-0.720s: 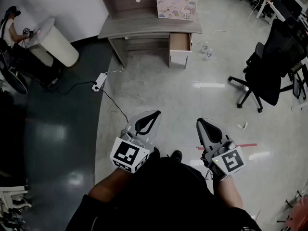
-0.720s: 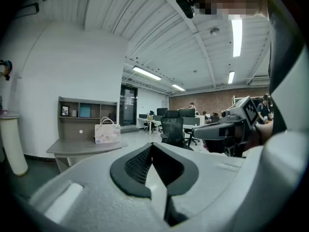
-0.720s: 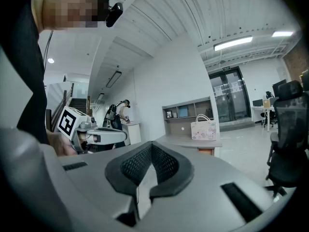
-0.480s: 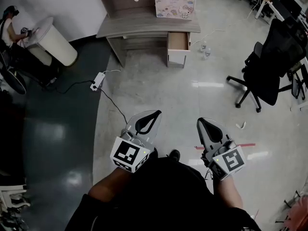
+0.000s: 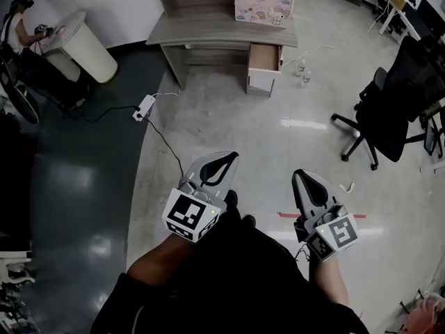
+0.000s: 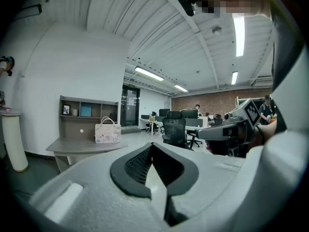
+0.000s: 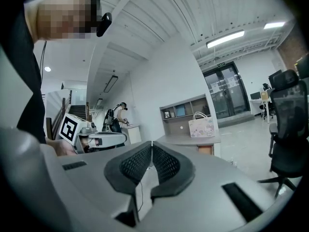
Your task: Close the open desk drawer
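The grey desk [image 5: 222, 30] stands far ahead across the floor, its right-hand drawer [image 5: 265, 65] pulled out with the wooden inside showing. A pink patterned bag [image 5: 262, 5] sits on the desktop. Both grippers are held low in front of the person, far short of the desk. My left gripper [image 5: 233, 157] is shut with nothing in it, tips together [image 6: 151, 145]. My right gripper [image 5: 300, 175] is also shut and empty [image 7: 151, 144]. The right gripper view shows the desk [image 7: 186, 140], the bag [image 7: 201, 126] and the drawer front [image 7: 205, 150] in the distance.
A black office chair [image 5: 389, 110] stands at the right. A white power strip [image 5: 144, 108] with its cable lies on the floor left of the path. A white round bin [image 5: 83, 47] and a person [image 5: 17, 26] are at far left. Small bottles [image 5: 302, 72] stand beside the drawer.
A shoe has come forward between the grippers and the head view has shifted slightly. Both grippers sit a little lower in the picture, still shut and empty.
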The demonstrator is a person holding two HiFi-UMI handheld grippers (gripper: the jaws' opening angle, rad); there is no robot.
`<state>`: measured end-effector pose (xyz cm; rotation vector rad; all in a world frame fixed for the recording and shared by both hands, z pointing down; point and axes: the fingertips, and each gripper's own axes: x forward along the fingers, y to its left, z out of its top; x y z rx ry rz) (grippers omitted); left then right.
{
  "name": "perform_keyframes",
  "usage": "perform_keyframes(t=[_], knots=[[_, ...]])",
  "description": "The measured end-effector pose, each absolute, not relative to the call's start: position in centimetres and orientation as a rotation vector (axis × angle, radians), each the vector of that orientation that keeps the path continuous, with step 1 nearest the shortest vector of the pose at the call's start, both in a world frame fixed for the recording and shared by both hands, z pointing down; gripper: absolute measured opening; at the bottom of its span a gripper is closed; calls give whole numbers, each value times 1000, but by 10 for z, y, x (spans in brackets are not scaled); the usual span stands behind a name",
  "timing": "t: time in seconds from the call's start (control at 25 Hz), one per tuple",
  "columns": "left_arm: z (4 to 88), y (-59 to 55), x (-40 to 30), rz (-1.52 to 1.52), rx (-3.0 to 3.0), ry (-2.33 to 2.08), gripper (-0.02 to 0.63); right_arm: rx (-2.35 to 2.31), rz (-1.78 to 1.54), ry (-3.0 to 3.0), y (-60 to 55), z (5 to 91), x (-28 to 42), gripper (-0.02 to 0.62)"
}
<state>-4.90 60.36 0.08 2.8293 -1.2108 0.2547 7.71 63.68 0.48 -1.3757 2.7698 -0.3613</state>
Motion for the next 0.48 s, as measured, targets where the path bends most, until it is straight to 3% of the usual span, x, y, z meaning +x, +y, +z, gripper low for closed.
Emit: perform_keyframes(t=[0.48], knots=[[21,476,-66,214,2801,-1202,8,-1422,-416,2769,515,25,67,25]])
